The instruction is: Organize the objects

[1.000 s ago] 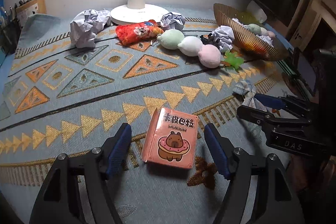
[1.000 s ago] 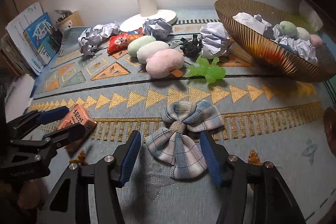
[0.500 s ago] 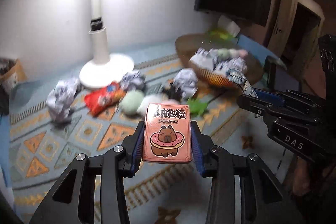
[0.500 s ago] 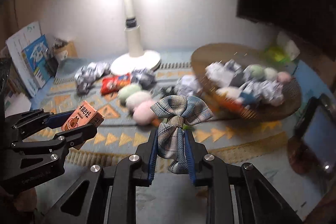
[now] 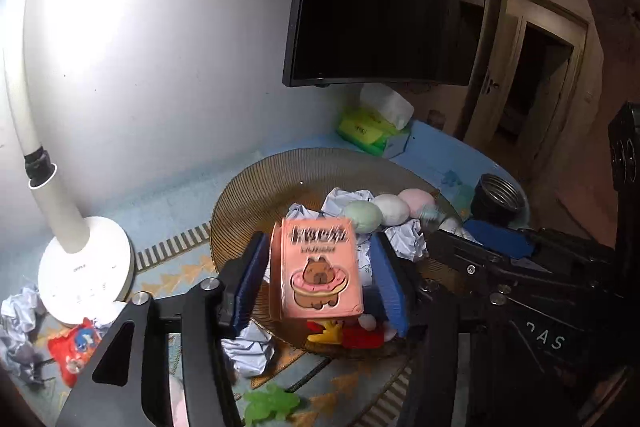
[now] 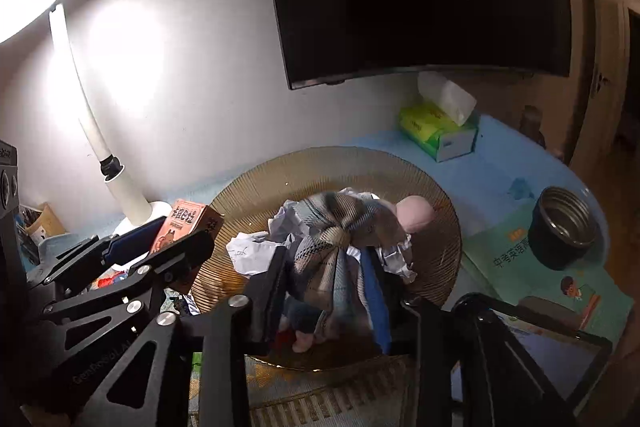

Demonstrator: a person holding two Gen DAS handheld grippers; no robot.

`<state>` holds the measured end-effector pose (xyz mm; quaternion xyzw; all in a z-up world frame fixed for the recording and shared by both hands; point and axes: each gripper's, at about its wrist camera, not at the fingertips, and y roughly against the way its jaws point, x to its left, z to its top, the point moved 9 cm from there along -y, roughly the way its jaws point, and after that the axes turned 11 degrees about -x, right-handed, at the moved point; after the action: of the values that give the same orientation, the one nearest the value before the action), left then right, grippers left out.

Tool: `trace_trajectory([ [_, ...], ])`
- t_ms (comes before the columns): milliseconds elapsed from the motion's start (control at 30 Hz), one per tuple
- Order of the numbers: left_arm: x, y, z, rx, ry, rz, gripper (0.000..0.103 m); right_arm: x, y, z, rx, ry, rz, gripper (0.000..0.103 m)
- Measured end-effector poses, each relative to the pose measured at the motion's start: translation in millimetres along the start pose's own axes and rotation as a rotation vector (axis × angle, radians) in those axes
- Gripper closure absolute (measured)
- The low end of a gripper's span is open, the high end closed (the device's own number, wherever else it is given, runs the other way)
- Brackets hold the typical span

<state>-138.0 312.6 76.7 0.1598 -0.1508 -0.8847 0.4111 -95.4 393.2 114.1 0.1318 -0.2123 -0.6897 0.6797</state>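
Pink card box [image 5: 318, 269] with a capybara in a doughnut on its face sits upright between the blue pads of the left hand-held gripper [image 5: 320, 279], which is clenched on its two sides and holds it in the air above the near part of the gold ribbed bowl [image 5: 256, 199]. The right hand-held gripper [image 6: 326, 297] grasps the plaid fabric bow [image 6: 334, 247] by its lower tails, the knot and loops standing up over the middle of the same bowl. Inside the bowl lie crumpled paper balls [image 5: 404, 239], a green, a white and a pink plush ball [image 5: 364, 217] in a row, and something red and yellow at the near rim (too blurred to name). On the counter's patterned mat, left of the bowl, stand the white lamp base [image 5: 86, 269], a red snack packet [image 5: 74, 349] and more crumpled paper; a green toy [image 5: 270, 405] lies near the lower edge.
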Motion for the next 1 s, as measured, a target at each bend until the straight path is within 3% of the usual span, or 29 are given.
trace_trajectory([
  [33,1,0,-2,0.006,0.012,-0.005,0.037,-2,-3,-1,0.000,0.008,-0.013,0.063],
  [200,9,27,-2,-0.011,0.009,0.010,0.037,-1,5,-9,-0.001,0.019,-0.010,0.063],
  [400,35,114,-3,-0.084,0.016,0.091,0.037,48,40,-22,0.019,0.032,0.104,0.063],
  [500,67,165,-22,-0.099,0.034,0.214,0.037,94,60,-39,0.047,0.059,0.207,0.063],
  [667,122,219,-72,-0.077,0.154,0.413,0.037,164,72,-79,0.101,0.135,0.330,0.063],
  [833,151,226,-117,-0.020,0.204,0.510,0.037,201,54,-129,0.186,0.200,0.354,0.063],
  [1000,167,207,-148,0.027,0.253,0.522,0.037,209,26,-161,0.243,0.228,0.349,0.063],
])
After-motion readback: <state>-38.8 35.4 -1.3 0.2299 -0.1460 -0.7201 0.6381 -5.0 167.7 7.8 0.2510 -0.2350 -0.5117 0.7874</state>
